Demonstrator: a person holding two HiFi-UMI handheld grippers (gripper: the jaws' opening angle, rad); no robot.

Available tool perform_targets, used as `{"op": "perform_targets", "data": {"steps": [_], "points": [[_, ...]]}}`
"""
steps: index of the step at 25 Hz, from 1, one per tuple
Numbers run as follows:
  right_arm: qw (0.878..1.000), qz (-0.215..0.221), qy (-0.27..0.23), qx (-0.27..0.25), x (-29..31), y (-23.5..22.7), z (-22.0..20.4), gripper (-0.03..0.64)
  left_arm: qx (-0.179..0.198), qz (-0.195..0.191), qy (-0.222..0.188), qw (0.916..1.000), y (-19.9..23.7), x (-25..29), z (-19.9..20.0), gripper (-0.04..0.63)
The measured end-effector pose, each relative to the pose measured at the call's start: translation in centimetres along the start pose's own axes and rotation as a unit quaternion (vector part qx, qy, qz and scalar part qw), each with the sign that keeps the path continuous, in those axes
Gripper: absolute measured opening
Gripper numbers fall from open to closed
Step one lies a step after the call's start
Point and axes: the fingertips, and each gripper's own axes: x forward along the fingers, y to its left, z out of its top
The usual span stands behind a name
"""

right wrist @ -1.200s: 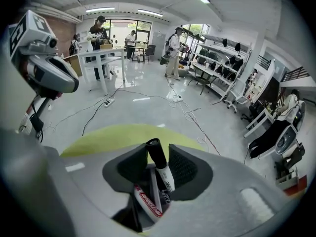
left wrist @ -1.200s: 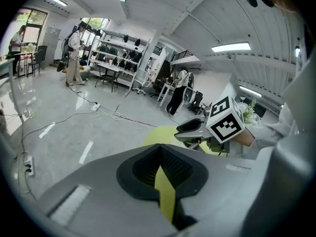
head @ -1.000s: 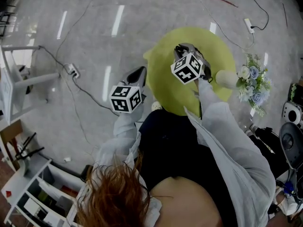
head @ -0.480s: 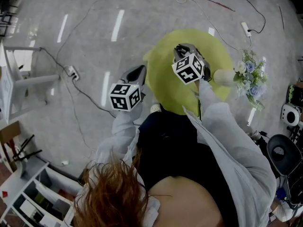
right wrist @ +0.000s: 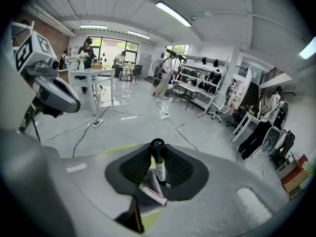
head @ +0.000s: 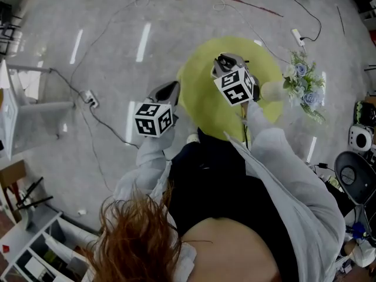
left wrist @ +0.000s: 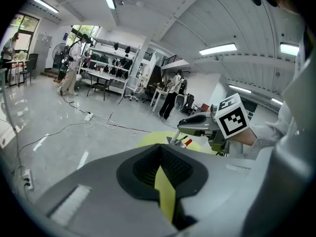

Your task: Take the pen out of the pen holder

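My right gripper (head: 225, 63) hangs over the round yellow-green table (head: 202, 98). In the right gripper view it is shut on a black pen (right wrist: 158, 162), gripped just under its cap and standing upright between the pads. Below the pen I see the pen holder (right wrist: 146, 207) with a white pen with a red tip (right wrist: 152, 193) lying slanted in it. The left gripper view shows the right gripper (left wrist: 196, 124) above the holder's pens (left wrist: 181, 141). My left gripper (head: 169, 90) is shut with nothing in it, beside the table's left edge. In the head view the holder is hidden.
A pale vase (head: 272, 90) with white and blue flowers (head: 301, 81) lies at the table's right edge. Cables and a power strip (head: 90, 97) run over the grey floor. White shelving (head: 29, 257) stands at the lower left. People and desks are far off.
Both grippers have risen a little, the right one with the pen in its jaws. The head camera has shifted, so the flowers now lie further up and left.
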Motion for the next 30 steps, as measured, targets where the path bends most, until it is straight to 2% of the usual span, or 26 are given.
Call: {"op": "perform_targets", "data": {"steps": [8,13,23,30], "points": [[0.995,-0.03,-0.065,0.068,-5.1,-1.0,1.6,0.086,0.025,-0.016,-0.01,0.9995,-1.5,-1.6,0.2,0.017],[0.99,-0.047,-0.097,0.092,-9.0,-0.8,2.4,0.086,0.038,-0.024,-0.019,0.9988,-2.4,-3.1,0.3,0.017],[0.977,-0.07,-0.144,0.14,-16.3,0.5,2.5,0.086,0.067,-0.049,-0.036,0.996,-4.7,-5.6,0.3,0.017],[0.967,-0.069,-0.165,0.18,-20.8,1.9,0.9,0.086,0.092,-0.074,-0.052,0.9916,-7.7,-7.5,0.2,0.017]]}}
